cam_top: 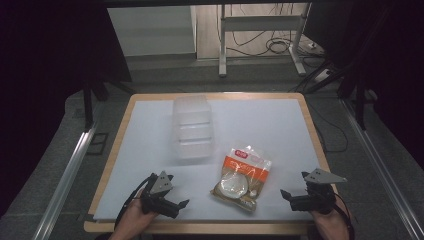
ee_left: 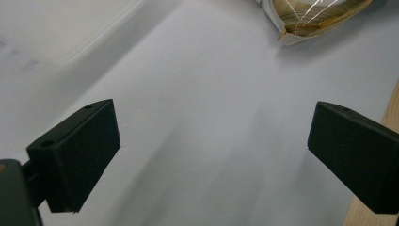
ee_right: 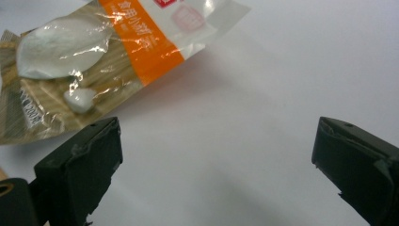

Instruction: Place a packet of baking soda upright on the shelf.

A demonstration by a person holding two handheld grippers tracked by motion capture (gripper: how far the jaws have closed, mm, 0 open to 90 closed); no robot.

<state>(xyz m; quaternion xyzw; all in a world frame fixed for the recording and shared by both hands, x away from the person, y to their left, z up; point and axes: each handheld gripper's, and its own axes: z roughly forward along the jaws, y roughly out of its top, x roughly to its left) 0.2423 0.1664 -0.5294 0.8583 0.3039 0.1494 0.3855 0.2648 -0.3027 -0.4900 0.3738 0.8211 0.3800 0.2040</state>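
Right now the snack packet [cam_top: 242,177] lies flat on the white-covered bench [cam_top: 150,150], just in front of and to the right of the clear plastic container [cam_top: 192,127], between your two hands. Its long axis runs on a slant: the sealed orange-and-white end points away toward the far right, the fuller brown end sits toward you and to the left. Your left gripper [cam_top: 172,204] hovers near the packet's brown end, released, jaws spread with nothing between them. Your right gripper [cam_top: 290,197] is on the other side of the packet, also released and holding nothing; in the right gripper view the packet [ee_right: 94,70] lies ahead and to the left of the jaws. Both look about equally near, so either hand could take it. Judging by the slant, you would want to turn the jaws across the packet's short width before closing, or the film may slip
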